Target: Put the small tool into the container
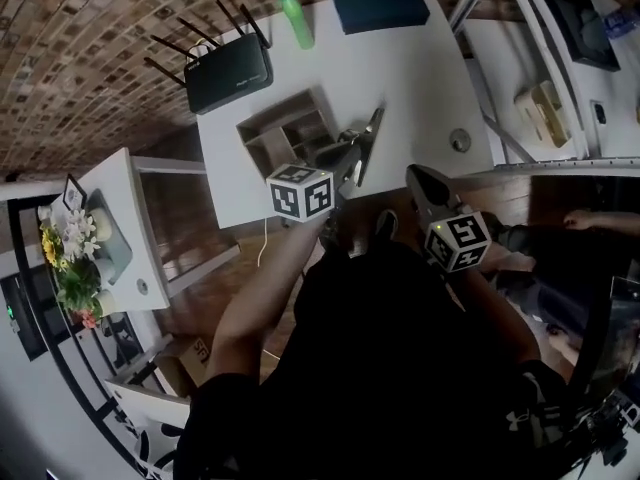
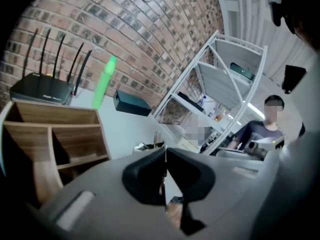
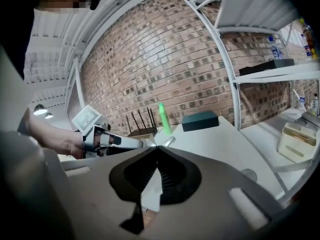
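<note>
The small tool (image 1: pixel 372 136) is a slim grey metal piece lying slantwise just over the white table (image 1: pixel 420 78). My left gripper (image 1: pixel 352 155) is shut on it. In the left gripper view the jaws (image 2: pixel 165 154) meet with a thin metal strip between the pads, and the tool's tip (image 2: pixel 157 138) pokes out beyond them. The wooden compartment container (image 1: pixel 290 131) stands just left of the tool, and its open shelves (image 2: pixel 55 129) fill the left side of the left gripper view. My right gripper (image 1: pixel 418 176) hovers at the table's near edge, shut and empty (image 3: pixel 157 150).
A black router (image 1: pixel 228 73) sits behind the container, with a green bottle (image 1: pixel 296 15) and a dark box (image 1: pixel 380 5) at the table's far edge. A small round disc (image 1: pixel 460 140) lies at the right. A white shelving frame (image 1: pixel 520 58) stands to the right, where a person sits (image 2: pixel 265 129).
</note>
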### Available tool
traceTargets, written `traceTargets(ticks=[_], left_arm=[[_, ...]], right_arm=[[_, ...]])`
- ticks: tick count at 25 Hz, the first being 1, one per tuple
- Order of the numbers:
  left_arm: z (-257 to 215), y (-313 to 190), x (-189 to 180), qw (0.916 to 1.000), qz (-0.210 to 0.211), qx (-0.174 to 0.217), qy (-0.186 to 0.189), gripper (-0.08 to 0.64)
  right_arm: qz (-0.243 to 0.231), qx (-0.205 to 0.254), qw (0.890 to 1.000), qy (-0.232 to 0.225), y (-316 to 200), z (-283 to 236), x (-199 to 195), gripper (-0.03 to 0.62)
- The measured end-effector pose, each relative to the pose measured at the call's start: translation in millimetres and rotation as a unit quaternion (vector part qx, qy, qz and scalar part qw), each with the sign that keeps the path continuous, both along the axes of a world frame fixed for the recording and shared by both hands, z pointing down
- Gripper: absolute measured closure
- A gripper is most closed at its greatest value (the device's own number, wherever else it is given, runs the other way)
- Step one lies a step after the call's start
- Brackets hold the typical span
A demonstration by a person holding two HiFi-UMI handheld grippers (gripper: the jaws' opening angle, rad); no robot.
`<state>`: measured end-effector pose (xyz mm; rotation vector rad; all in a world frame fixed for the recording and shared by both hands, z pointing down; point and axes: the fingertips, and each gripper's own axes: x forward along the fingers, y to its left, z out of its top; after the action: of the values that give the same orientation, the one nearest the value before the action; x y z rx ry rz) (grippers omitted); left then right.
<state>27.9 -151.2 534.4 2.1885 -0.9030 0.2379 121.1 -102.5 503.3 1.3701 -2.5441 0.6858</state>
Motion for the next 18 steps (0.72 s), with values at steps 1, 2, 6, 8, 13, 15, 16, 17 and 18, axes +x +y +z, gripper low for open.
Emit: traceTargets(ticks=[1, 2, 6, 8, 13, 15, 16, 17, 18], left_arm=[[-5, 3, -10, 1.0, -0.002, 0.007, -0.001, 0.552], [-10, 5, -20, 0.9999, -0.004, 0.015, -0.002, 0.552], [-34, 6, -59, 0.9984, -0.011, 0.054, -0.014, 0.552], [-44, 6, -75, 0.9967, -0.004, 0.074, -0.032, 0.552], [-61, 1, -108, 0.9866, 0.03, 0.127, -0.097, 0.552], [-66, -4, -118, 0.9804, 0.045, 0.145, -0.126, 0.552], [-68, -7, -122, 0.9768, 0.054, 0.152, -0.141, 0.552], [-68, -9, -126, 0.9729, 0.065, 0.158, -0.156, 0.554], [-67, -12, -128, 0.9685, 0.077, 0.163, -0.172, 0.552]], right_arm=[[-0.003, 0.006, 1.0, 0.001, -2, -3, -7, 0.583], [-0.005, 0.012, 1.0, 0.003, -5, -6, -14, 0.583], [-0.019, 0.033, 0.999, 0.007, -13, -19, -46, 0.583], [-0.028, 0.039, 0.999, 0.01, -13, -24, -62, 0.583], [-0.039, 0.049, 0.998, 0.014, -9, -31, -86, 0.583], [-0.039, 0.049, 0.998, 0.015, -6, -32, -90, 0.583], [-0.038, 0.049, 0.998, 0.016, -5, -32, -91, 0.583], [-0.037, 0.049, 0.998, 0.017, -4, -32, -92, 0.583], [-0.036, 0.049, 0.998, 0.018, -3, -32, -92, 0.583]])
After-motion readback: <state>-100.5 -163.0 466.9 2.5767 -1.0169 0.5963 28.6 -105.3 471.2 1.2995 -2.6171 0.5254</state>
